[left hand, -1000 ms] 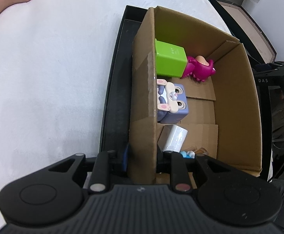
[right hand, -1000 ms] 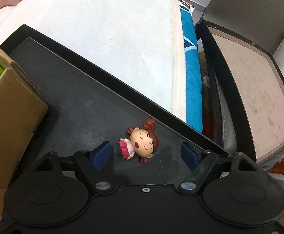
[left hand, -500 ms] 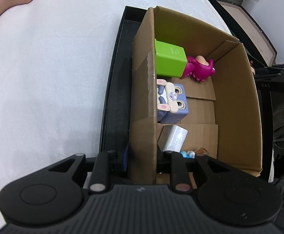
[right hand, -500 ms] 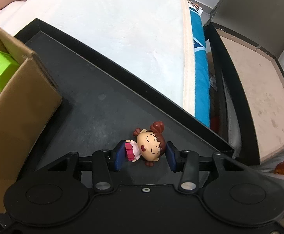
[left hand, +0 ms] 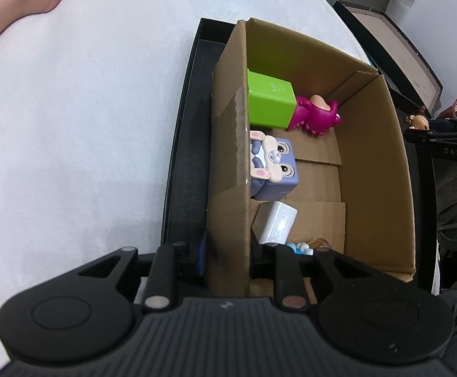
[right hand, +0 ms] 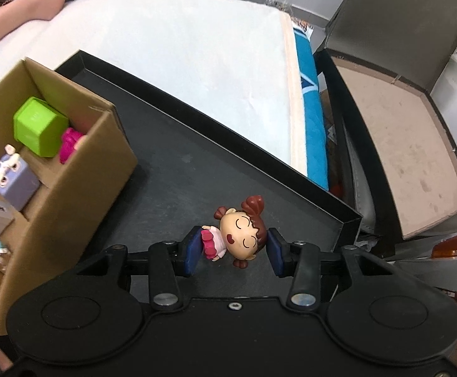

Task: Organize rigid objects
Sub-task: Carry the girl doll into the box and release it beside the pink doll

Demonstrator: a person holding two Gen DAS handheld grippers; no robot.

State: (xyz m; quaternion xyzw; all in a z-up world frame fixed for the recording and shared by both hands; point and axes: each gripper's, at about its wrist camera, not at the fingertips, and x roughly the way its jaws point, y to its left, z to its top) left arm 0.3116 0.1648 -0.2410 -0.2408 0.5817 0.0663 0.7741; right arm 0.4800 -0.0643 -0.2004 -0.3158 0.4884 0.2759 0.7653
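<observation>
1. The right hand-held gripper [right hand: 234, 251] is clamped on a small doll figurine [right hand: 239, 235] with brown hair buns and a pink skirt; one blue pad presses the skirt end, the other the head.
2. The doll lies sideways between the pads, above the black tray [right hand: 172, 169].
3. The left hand-held gripper [left hand: 227, 256] is narrowed onto the near wall of the cardboard box [left hand: 376, 169], one finger outside and one inside.
4. The box stands in the tray, at 9 o'clock from the doll in the right wrist view.
5. Inside the box, from 12 to 6 o'clock: a green cube [left hand: 269, 103] touching a magenta toy [left hand: 316, 114], a lavender rabbit-faced block [left hand: 274, 169], and a white charger [left hand: 275, 223].
6. The tray rests on a white worktop [left hand: 87, 125].
</observation>
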